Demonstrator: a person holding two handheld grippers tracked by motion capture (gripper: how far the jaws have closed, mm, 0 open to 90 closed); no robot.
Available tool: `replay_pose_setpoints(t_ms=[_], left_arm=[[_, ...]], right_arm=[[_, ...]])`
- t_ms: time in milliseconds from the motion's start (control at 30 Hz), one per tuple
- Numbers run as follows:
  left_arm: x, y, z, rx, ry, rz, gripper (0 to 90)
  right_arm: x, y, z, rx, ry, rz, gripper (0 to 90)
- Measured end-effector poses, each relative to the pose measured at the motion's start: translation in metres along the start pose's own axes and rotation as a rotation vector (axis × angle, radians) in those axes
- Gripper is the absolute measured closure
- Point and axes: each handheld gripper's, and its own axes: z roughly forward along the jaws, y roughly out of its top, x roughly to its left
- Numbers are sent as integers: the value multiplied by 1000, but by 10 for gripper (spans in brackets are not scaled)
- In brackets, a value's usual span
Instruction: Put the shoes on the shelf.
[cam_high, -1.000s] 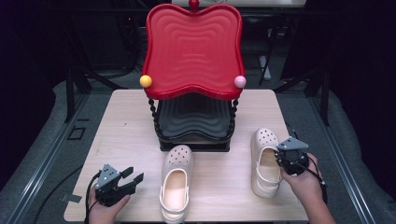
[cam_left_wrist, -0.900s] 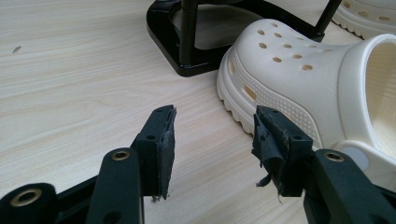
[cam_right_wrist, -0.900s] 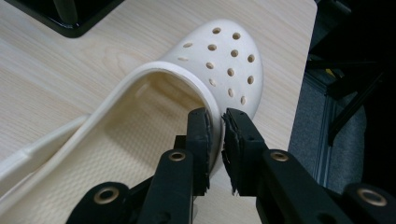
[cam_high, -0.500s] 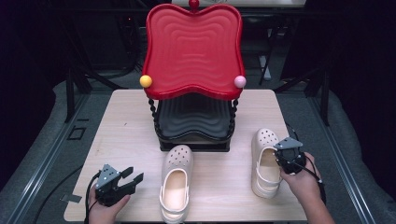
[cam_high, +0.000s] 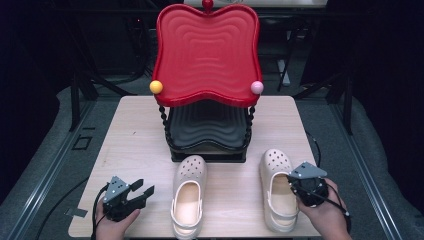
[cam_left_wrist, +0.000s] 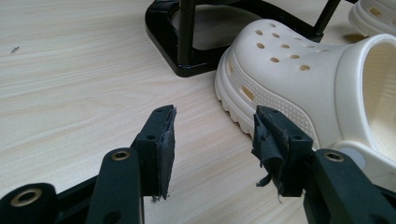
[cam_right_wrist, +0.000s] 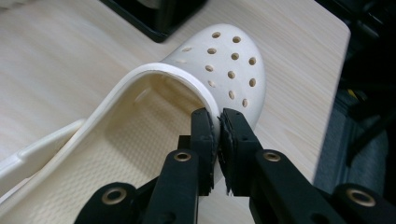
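Two cream clogs lie toes-away on the wooden table (cam_high: 140, 145). The left clog (cam_high: 189, 195) (cam_left_wrist: 299, 74) sits in front of the rack. On the right clog (cam_high: 276, 192) (cam_right_wrist: 219, 70), my right gripper (cam_high: 300, 186) (cam_right_wrist: 218, 122) is shut on the right rim of the foot opening. My left gripper (cam_high: 142, 189) (cam_left_wrist: 212, 135) stands open low over the table, left of the left clog, with only bare wood between its jaws.
A two-tier rack stands mid-table: a red wavy tray (cam_high: 207, 50) on top, a black tray (cam_high: 207, 127) below, on a black base (cam_left_wrist: 187, 51). A yellow ball (cam_high: 156, 86) and a pink ball (cam_high: 257, 87) mark its front corners. The table's right edge (cam_right_wrist: 343, 42) lies close to the right clog.
The right gripper has shifted slightly left and down the clog's rim, and the clog has moved a little with it. The left gripper has stayed put.
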Motion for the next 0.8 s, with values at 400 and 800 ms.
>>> replay_pose_setpoints(t_ms=[400, 800], left_arm=[[-3, 0, 0, 1, -8, 9, 491], [-10, 0, 3, 2, -30, 26, 491]], right_arm=[[67, 25, 5, -60, 165, -58, 836], [97, 51, 32, -52, 199, -55, 835]])
